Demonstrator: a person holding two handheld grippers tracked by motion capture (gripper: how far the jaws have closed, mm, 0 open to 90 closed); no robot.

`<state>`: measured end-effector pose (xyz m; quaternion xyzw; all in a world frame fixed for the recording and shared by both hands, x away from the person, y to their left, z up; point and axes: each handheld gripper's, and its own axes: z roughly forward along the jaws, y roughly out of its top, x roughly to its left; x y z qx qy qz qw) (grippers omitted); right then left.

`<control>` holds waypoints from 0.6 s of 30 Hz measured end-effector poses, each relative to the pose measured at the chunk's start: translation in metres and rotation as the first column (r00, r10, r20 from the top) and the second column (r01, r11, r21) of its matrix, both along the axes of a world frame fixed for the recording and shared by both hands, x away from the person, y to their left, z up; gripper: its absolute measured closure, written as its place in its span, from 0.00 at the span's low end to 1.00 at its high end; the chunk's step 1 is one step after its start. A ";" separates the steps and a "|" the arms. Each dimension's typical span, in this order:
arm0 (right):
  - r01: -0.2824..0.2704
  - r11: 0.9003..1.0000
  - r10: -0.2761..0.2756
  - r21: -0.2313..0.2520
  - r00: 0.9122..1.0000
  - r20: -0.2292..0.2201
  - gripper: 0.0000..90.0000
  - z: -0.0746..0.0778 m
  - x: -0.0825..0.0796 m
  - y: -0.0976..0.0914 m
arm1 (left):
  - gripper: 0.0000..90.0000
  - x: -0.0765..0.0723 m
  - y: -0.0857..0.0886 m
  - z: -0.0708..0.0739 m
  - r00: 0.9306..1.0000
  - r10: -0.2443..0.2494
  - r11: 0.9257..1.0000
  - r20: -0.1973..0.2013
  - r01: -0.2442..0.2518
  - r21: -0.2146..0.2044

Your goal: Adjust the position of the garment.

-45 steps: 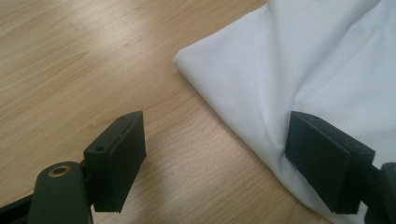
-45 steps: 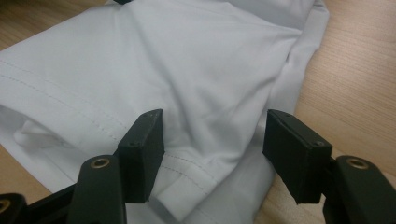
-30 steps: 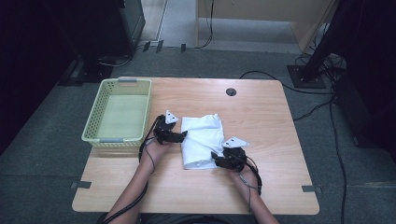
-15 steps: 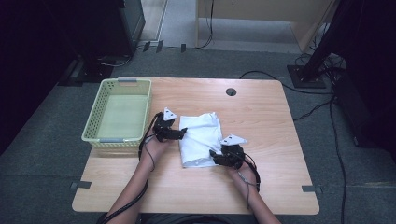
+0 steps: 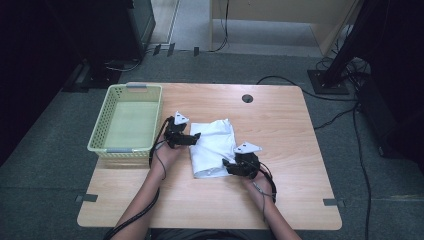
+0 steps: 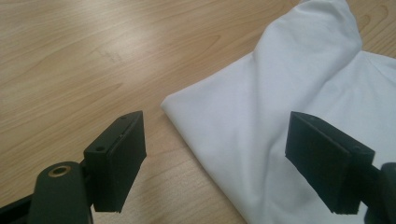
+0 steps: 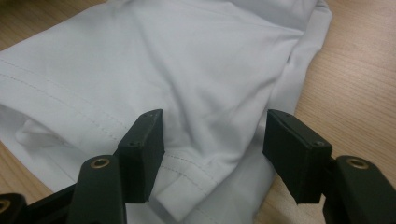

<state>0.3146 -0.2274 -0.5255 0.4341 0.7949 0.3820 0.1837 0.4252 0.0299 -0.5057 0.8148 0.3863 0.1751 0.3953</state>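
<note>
Cloth [image 5: 214,146], folded white, lies at centre frame of the high view, long axis running from upper right to lower left. Left gripper [image 5: 194,137] sits at its upper-left edge, jaws spread and empty; right gripper [image 5: 227,165] at the lower-right corner, jaws apart astride the hem, not pinching it.

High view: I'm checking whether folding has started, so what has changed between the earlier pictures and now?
Nothing has visibly changed. The left gripper still sits open at the left edge of the white cloth, and the right gripper still sits open at its near right corner, neither pinching it. The cloth lies folded in the same place on the table, beside the basket.
</note>
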 end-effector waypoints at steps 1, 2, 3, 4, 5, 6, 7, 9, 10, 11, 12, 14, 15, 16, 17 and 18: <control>-0.002 1.000 0.002 0.000 1.000 -0.004 0.43 0.000 0.000 0.000 | 0.23 0.001 0.000 0.000 1.000 0.004 1.000 0.002 -0.004 0.006; -0.002 1.000 0.002 0.000 1.000 -0.004 0.43 0.000 0.001 0.001 | 0.23 0.003 0.000 0.000 1.000 0.016 1.000 0.007 -0.016 0.007; -0.003 1.000 0.003 -0.001 1.000 -0.003 0.43 0.000 0.001 0.001 | 0.23 0.004 0.001 0.000 1.000 0.026 1.000 0.007 -0.026 0.013; -0.006 1.000 0.006 -0.001 1.000 -0.001 0.43 0.000 0.002 0.001 | 0.23 0.006 0.001 0.000 0.999 0.035 0.999 0.005 -0.035 0.008; -0.005 1.000 0.005 0.000 1.000 -0.002 0.43 0.000 0.002 0.002 | 0.23 0.007 0.001 0.000 0.999 0.036 0.999 0.002 -0.036 0.004; -0.006 1.000 0.006 0.001 1.000 -0.001 0.43 0.000 0.003 0.002 | 0.23 0.007 0.001 0.000 0.999 0.036 0.999 0.002 -0.036 0.004; -0.007 1.000 0.007 0.000 1.000 -0.002 0.43 0.000 0.003 0.003 | 0.23 0.009 0.000 -0.001 0.999 0.035 0.999 0.005 -0.035 0.000; -0.008 1.000 0.008 0.000 1.000 -0.003 0.43 0.000 0.004 0.003 | 0.23 0.011 0.000 -0.001 0.999 0.036 0.999 0.005 -0.036 0.006; -0.010 1.000 0.010 -0.001 1.000 -0.001 0.43 0.000 0.004 0.003 | 0.23 0.012 0.000 -0.002 0.999 0.038 0.999 0.005 -0.038 0.004; -0.011 1.000 0.011 -0.001 1.000 -0.001 0.43 0.000 0.005 0.003 | 0.23 0.013 0.000 -0.002 0.999 0.040 0.999 0.003 -0.040 0.004; -0.012 1.000 0.012 -0.002 1.000 0.001 0.43 0.000 0.005 0.003 | 0.23 0.014 0.000 -0.003 0.999 0.046 0.999 0.002 -0.046 0.001; -0.011 1.000 0.011 -0.001 1.000 -0.002 0.43 0.000 0.005 0.004 | 0.23 0.016 0.000 -0.005 0.999 0.050 0.999 0.009 -0.050 0.007; -0.012 1.000 0.012 0.000 1.000 -0.001 0.43 0.000 0.006 0.004 | 0.23 0.017 0.000 -0.006 0.998 0.060 0.998 0.020 -0.060 0.006; -0.012 1.000 0.012 0.000 1.000 -0.001 0.43 0.000 0.006 0.004 | 0.23 0.018 0.000 -0.007 0.998 0.067 0.998 0.020 -0.067 0.004; -0.013 1.000 0.013 0.002 1.000 -0.001 0.43 0.000 0.006 0.004 | 0.23 0.019 0.000 -0.008 0.997 0.069 0.998 0.018 -0.069 0.000; -0.012 1.000 0.012 0.002 1.000 -0.001 0.43 0.000 0.006 0.005 | 0.23 0.020 -0.001 -0.009 0.997 0.069 0.998 0.014 -0.069 0.000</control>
